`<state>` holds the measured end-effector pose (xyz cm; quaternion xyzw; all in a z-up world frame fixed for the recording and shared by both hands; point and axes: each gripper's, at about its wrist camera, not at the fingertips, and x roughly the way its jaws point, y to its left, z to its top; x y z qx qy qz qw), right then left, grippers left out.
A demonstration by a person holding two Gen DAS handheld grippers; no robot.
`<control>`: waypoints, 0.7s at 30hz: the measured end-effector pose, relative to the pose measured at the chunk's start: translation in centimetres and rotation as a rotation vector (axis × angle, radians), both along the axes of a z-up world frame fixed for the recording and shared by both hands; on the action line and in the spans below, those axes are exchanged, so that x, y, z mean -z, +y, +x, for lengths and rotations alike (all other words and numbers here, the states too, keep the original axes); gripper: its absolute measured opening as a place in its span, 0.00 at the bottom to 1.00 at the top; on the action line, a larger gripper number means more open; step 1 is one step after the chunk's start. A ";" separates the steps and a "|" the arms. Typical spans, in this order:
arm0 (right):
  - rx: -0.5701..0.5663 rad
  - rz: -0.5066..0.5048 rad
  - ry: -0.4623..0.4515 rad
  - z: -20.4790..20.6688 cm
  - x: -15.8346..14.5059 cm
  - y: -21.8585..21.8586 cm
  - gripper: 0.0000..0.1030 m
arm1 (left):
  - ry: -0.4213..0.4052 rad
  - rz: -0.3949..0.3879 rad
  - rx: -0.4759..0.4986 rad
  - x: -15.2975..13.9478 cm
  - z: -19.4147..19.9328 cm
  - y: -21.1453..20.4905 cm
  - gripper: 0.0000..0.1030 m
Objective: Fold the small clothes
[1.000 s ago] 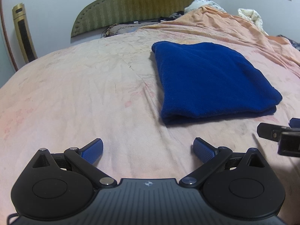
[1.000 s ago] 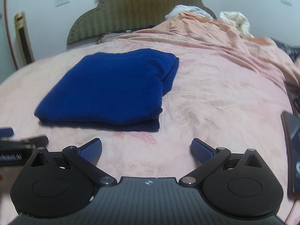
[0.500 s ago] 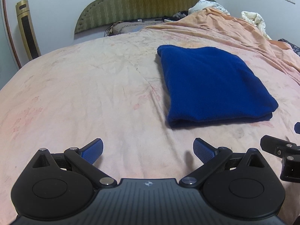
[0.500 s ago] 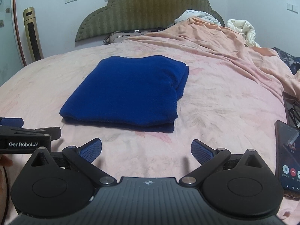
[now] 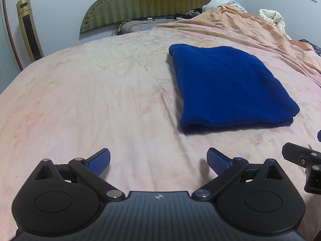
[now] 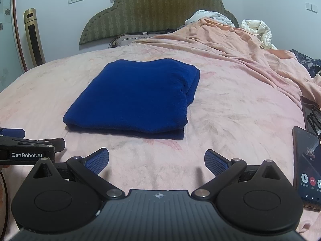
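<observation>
A dark blue garment point(image 5: 228, 84) lies folded in a flat rectangle on the pink bed sheet point(image 5: 100, 100); it also shows in the right wrist view point(image 6: 138, 96). My left gripper point(image 5: 158, 161) is open and empty, near the bed's front, left of and well short of the garment. My right gripper point(image 6: 156, 160) is open and empty, a short way in front of the garment's near edge. Each gripper shows at the edge of the other's view: the right one point(image 5: 301, 156) and the left one point(image 6: 30, 146).
A phone point(image 6: 307, 164) with a lit call screen lies on the sheet at the right, with another dark device point(image 6: 311, 110) behind it. A rumpled orange blanket point(image 6: 230, 46) and white bedding point(image 6: 256, 30) pile at the back right. A green headboard point(image 6: 156, 14) stands behind.
Both grippers have drawn back and up from the folded garment, which now sits farther off in both views. The jaws stayed open.
</observation>
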<state>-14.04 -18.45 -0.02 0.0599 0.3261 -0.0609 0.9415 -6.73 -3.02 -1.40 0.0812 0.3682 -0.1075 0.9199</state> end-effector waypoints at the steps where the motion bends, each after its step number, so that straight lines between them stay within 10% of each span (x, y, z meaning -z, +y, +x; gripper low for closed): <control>1: 0.001 0.001 -0.001 0.0 0.0 0.0 0.99 | 0.000 0.001 0.000 0.0 0.0 0.0 1.00; 21: 0.007 0.008 -0.013 -0.7 -0.2 -0.2 0.99 | -0.005 0.006 -0.006 -0.1 -0.2 0.2 1.00</control>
